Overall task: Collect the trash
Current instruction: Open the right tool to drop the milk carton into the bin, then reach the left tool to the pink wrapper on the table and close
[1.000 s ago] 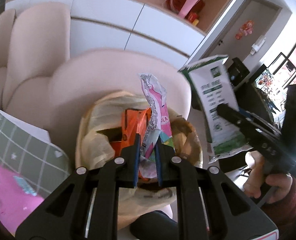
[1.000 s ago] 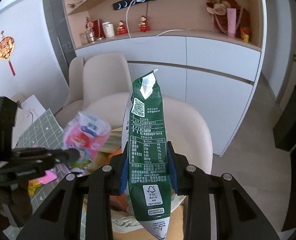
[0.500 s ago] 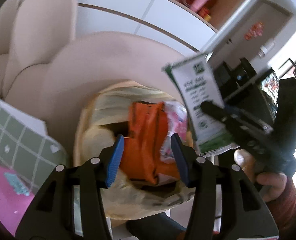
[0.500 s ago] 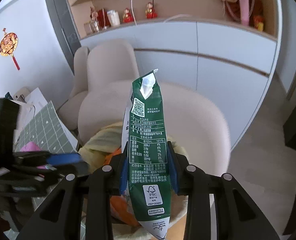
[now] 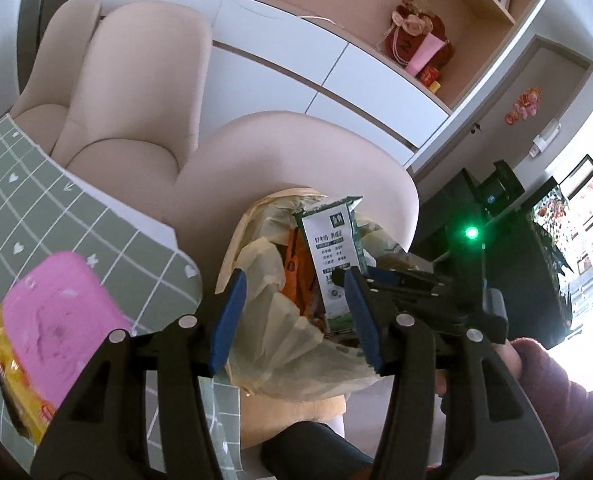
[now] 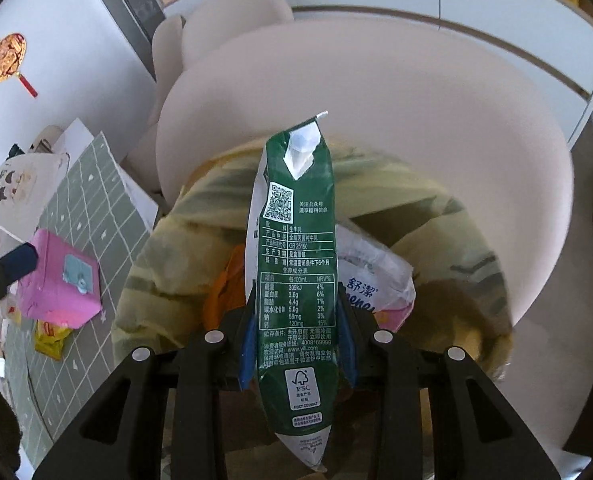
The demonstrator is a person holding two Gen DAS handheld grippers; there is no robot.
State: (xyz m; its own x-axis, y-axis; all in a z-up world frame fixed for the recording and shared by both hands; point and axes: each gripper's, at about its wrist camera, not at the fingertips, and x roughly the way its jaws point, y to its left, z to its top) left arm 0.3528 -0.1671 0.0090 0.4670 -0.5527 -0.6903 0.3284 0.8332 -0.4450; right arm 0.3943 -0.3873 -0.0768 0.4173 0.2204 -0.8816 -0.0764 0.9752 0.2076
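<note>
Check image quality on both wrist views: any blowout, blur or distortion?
Left wrist: window at the right edge blown out white; fisheye bends the white cabinet fronts. Right wrist: yellowish plastic trash bag motion-smeared, while the flattened green milk carton stays sharp, print legible.

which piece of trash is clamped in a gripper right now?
The flattened green milk carton, pinched upright in the right gripper over the yellow trash bag. The orange wrapper and white-pink tissue pack already lie inside, untouched.

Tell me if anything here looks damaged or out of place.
The green milk carton in the right tongs is squashed flat with its top torn open. Loose wrappers lie beside a pink pack on the green mat.
</note>
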